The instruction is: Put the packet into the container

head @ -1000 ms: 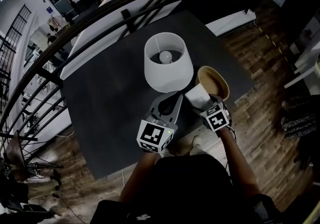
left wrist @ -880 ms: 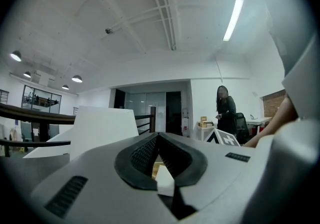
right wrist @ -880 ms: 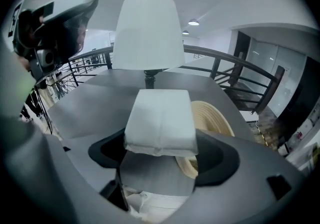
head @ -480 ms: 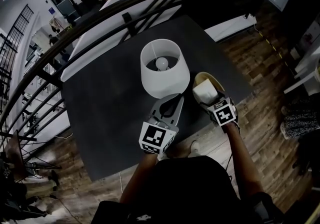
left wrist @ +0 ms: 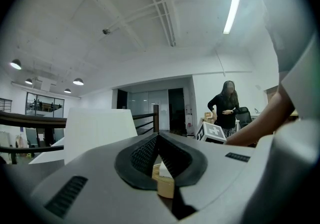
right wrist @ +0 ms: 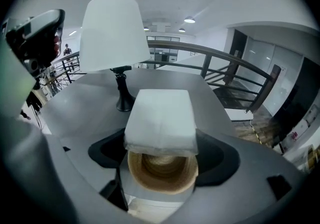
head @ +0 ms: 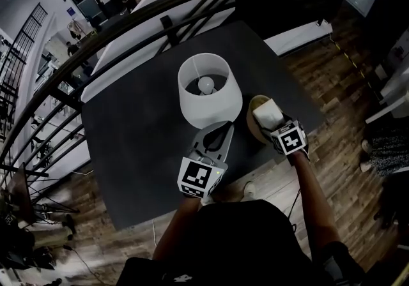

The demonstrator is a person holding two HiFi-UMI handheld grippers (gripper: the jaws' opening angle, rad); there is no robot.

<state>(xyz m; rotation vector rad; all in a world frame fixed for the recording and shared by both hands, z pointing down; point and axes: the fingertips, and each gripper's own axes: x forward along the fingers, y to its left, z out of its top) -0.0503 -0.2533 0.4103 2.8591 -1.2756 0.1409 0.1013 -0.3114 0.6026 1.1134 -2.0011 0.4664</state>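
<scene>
**A:** Half of the job looks done to me. Do you agree?

**B:** Roughly. The right claw (right wrist: pixel 160 135) is clamped on the white packet (right wrist: pixel 160 113), with one jaw against each of its long sides. So the pickup is finished.

**A:** And where is the container?

**B:** The woven basket (right wrist: pixel 161 170) stands on the dark desk (head: pixel 140 150) directly beneath that claw. Looking along the jaws, its round mouth opens right under the packet's near end. From the head view the packet overlaps the basket's rim.

**A:** So is it inside yet?

**B:** No. Most of the packet sits above the mouth, between the jaws. I can't tell whether its lower edge touches the rim.

**A:** What about the other hand?

**B:** The left claw (head: pixel 225 126) points level, just beside the basket and on the side away from the right claw. Its jaws meet at the tips and hold nothing. It isn't gripping the basket.

**A:** Is anything in the way?

**B:** The white table lamp (head: pixel 206 90) stands on the desk beyond both claws, close to the basket but clear of its mouth.

**A:** What's left, then?

**B:** I'd say two things: lower the packet into the mouth, then spread the right jaws to let it drop. The packet looks nearly as wide as the opening, so it may need to go in end first.
</scene>
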